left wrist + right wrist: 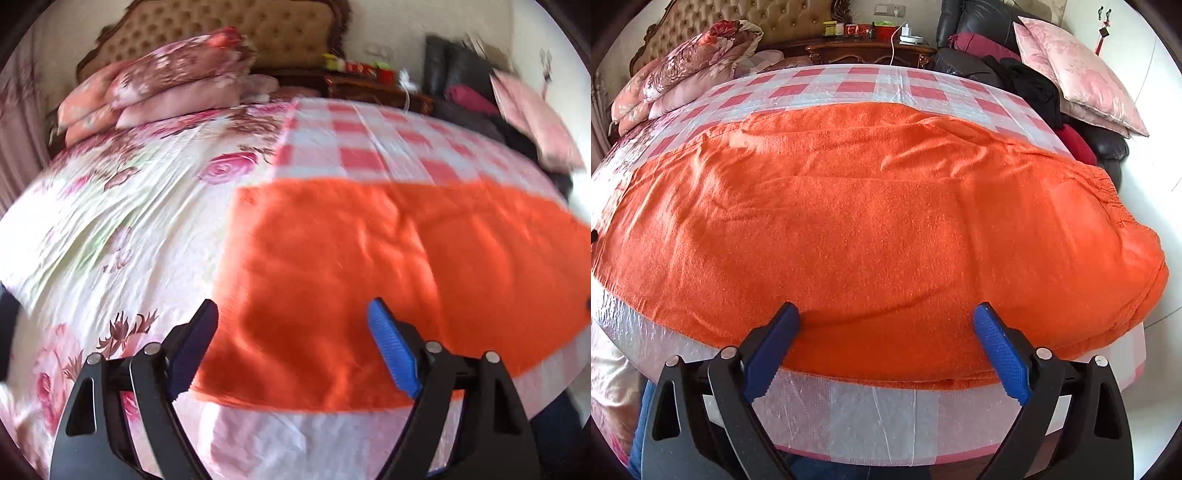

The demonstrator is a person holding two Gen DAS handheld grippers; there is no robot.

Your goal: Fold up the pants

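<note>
Both of my tools hover wide apart with nothing between their pads, the right gripper (pixel 884 345) and the left gripper (pixel 293 343) over the near edge of the orange pants (pixel 871 229). These lie flat lengthwise along the bed's near edge, seemingly leg on leg, so I judge the crosswise folds remain. Under them the bed (pixel 871 413) wears a plastic-covered pink checked sheet (pixel 820 88), with pillows (pixel 155 88) by the headboard.

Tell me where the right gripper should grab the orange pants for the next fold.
Probably the gathered waistband end of the orange pants, at the right. It is the thickest edge, bunched and slightly raised off the checked cover, so a finger could slip under. Come in low from the near right side. The right gripper is open, holding nothing.
</note>
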